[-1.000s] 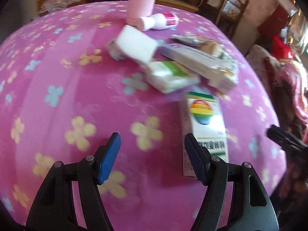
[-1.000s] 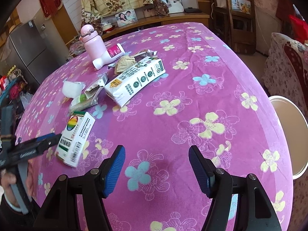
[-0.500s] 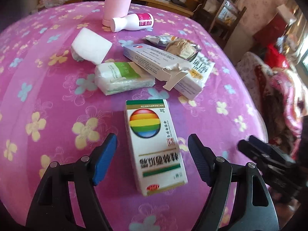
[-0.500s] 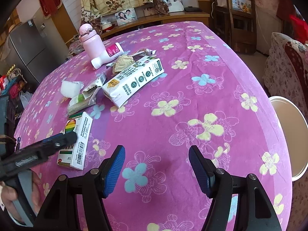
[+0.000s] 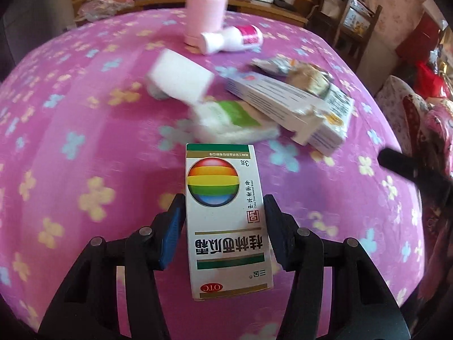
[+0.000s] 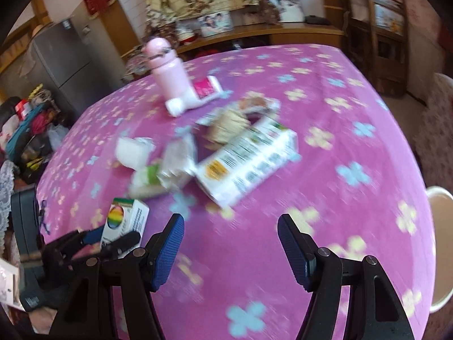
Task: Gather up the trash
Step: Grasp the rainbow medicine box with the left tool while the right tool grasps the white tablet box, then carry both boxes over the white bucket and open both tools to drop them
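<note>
A white medicine box with a rainbow ball print sits between the blue pads of my left gripper, whose jaws are closing; both pads press on its long sides. The right wrist view shows the same box in that gripper at the table's left edge. My right gripper stands open above the pink flowered tablecloth, nothing between its fingers. Further back lie a long printed carton, a green-labelled tissue pack, a white wad and a crumpled wrapper.
A pink flask stands at the far side with a white bottle lying against it. A round white basin sits beyond the table's right edge. Wooden chairs and a grey fridge line the room.
My left gripper moved over the medicine box and its jaws came in against the box's sides. My right gripper swung left toward the trash pile, still open.
</note>
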`<state>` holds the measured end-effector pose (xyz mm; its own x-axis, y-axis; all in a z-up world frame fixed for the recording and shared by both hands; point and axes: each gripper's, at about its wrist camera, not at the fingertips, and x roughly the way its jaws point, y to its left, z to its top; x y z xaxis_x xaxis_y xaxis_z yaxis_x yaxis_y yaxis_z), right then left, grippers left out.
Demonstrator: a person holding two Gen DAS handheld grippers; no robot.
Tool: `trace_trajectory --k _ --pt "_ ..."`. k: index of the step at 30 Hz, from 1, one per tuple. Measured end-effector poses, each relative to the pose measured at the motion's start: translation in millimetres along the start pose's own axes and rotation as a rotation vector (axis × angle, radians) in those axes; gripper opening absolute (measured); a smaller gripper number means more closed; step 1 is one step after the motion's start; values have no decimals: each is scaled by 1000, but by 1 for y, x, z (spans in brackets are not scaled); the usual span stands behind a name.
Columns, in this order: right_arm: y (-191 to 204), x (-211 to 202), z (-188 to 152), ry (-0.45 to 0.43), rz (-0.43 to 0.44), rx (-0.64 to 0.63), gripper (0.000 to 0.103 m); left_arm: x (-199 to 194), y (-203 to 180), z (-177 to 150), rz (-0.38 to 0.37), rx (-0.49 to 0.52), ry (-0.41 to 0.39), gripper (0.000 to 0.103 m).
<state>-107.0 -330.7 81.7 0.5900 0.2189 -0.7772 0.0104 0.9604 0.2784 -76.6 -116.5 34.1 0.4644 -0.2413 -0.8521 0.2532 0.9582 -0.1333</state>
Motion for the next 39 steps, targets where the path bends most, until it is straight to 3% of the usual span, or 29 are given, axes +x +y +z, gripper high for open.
trace_trajectory --k 6,12,15,17,18,20,31,39 --pt "35 41 43 61 31 -73 66 -5 24 8 42 -32 -27 53" --pt "61 91 68 145 -29 -149 66 1 38 13 27 -65 -32 53" --pt "64 108 72 187 -16 -150 66 4 43 15 19 -77 -29 53" --pt "67 117 74 190 -5 -154 59 8 48 15 7 -94 -20 53" --pt "67 120 74 186 -5 -152 44 9 48 15 3 -99 -17 53" --pt "66 122 71 175 0 -131 44 9 50 14 -1 -106 -11 53" --pt "39 20 22 10 87 -98 44 -24 27 -2 -57 -85 -43 53" --pt "-7 -32 -25 -42 39 -29 44 -35 -39 -13 -127 14 -39 53"
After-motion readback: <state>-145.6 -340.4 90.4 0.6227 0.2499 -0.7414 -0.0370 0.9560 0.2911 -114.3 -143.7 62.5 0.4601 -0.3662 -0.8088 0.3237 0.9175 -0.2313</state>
